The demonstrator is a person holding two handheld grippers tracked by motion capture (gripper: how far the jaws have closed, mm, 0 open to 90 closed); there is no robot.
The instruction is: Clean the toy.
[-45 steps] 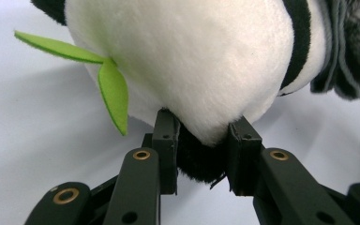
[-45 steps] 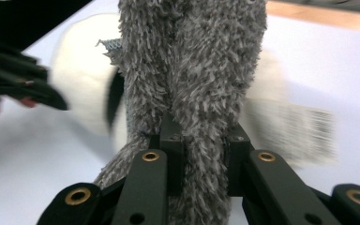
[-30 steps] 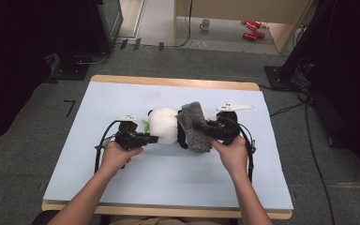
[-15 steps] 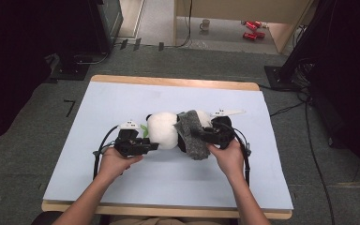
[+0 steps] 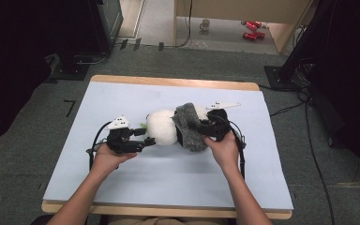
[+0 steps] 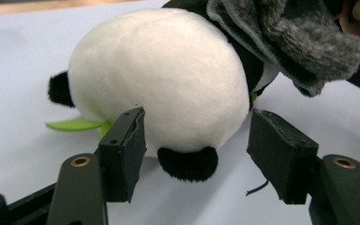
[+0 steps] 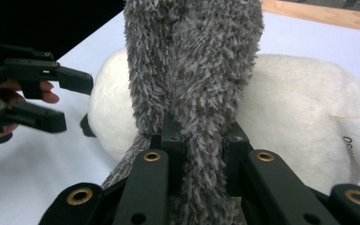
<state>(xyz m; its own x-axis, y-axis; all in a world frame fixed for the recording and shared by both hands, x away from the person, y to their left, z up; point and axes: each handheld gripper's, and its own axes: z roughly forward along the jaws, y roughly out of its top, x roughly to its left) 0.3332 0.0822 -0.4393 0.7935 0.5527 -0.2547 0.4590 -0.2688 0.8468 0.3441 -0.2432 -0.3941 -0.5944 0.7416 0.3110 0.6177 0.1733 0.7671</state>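
The left tool (image 5: 143, 141), nearest the person's edge of the pale blue surface (image 5: 122, 187), stands released: its jaws have just been opening, and in the left gripper view they flank the black ear and white head of the plush panda (image 6: 164, 79), with one pad close against the fur and the other clear of it. Slightly farther in, the right tool (image 5: 194, 127) is clenched on the grey fuzzy cloth (image 7: 192, 70), a fold of it pinched between its pads. The panda lies on its side near the middle of the surface, with the cloth draped over its body, and a green leaf (image 6: 75, 124) projects at its head.
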